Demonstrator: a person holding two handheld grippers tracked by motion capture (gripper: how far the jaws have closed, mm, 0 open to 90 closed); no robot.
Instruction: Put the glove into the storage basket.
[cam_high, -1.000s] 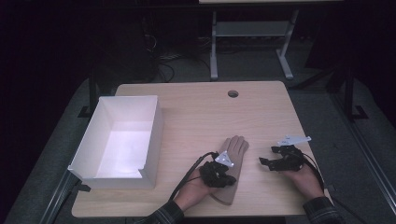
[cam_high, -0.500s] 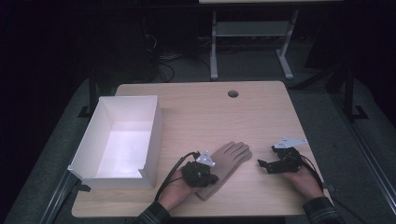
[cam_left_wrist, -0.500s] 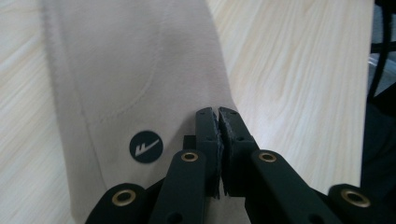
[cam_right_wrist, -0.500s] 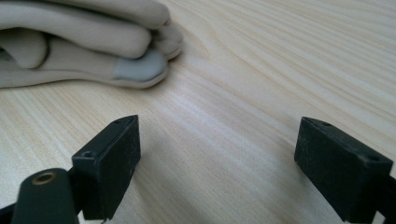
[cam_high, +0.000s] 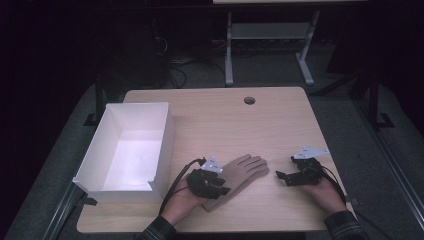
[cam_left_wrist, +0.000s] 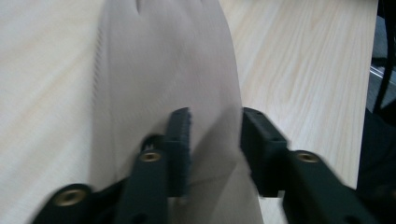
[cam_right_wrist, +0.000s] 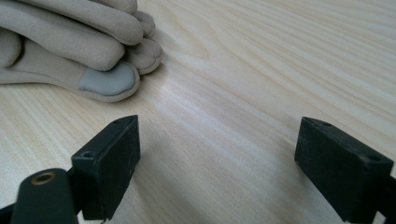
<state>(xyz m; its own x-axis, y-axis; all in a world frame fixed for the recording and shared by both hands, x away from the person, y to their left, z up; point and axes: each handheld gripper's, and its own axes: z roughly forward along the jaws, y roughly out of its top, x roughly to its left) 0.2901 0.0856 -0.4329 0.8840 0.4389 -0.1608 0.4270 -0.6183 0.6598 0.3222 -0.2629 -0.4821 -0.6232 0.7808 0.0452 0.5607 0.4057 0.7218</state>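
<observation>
Beside glove, white box, bare table

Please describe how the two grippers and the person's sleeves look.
Both the left gripper and the right gripper are black with blocky jaws and brass-coloured screw holes. Each carries a grey three-cornered plate and trails a black cable. The sleeves are dark and checked.

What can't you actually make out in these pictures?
- Glove: its cuff end, high view, is covered by the left gripper.
- Glove, left gripper view: blurred, cloth detail unreadable.
- White box: its near inner wall, high view, is hidden by its own rim.
- Glove, right gripper view: cut off at the frame edge.
</observation>
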